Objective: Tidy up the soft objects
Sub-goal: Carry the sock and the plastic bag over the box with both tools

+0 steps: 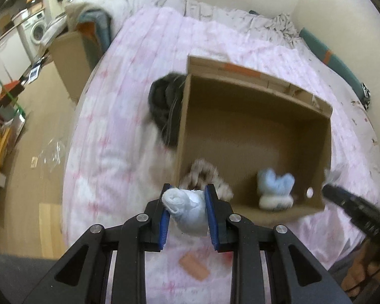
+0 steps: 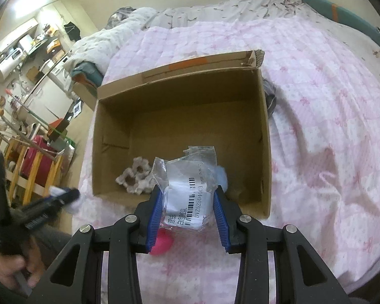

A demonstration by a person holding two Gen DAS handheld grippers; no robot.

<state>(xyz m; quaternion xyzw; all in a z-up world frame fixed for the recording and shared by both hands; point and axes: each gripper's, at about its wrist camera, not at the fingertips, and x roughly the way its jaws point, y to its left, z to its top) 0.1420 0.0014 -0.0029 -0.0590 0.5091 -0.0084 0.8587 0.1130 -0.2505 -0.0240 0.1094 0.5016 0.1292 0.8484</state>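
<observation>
An open cardboard box (image 1: 314,139) lies on the pink bedspread; it also shows in the right wrist view (image 2: 114,96). Inside lie a beige scrunchie (image 1: 205,172) (image 2: 135,177) and a pale blue and white plush item (image 1: 274,187). My left gripper (image 1: 187,190) is shut on a rolled pale blue cloth (image 1: 187,209), near the box's near left corner. My right gripper (image 2: 187,197) is shut on a clear plastic bag with a white item and barcode label (image 2: 190,192), over the box's near edge.
A black fluffy item (image 1: 166,106) lies against the box's left wall. An orange block (image 1: 193,267) and a pink round object (image 2: 162,243) lie on the bedspread (image 2: 329,126) near me. A second cardboard box (image 1: 71,58) stands beside the bed, with floor and clutter at left.
</observation>
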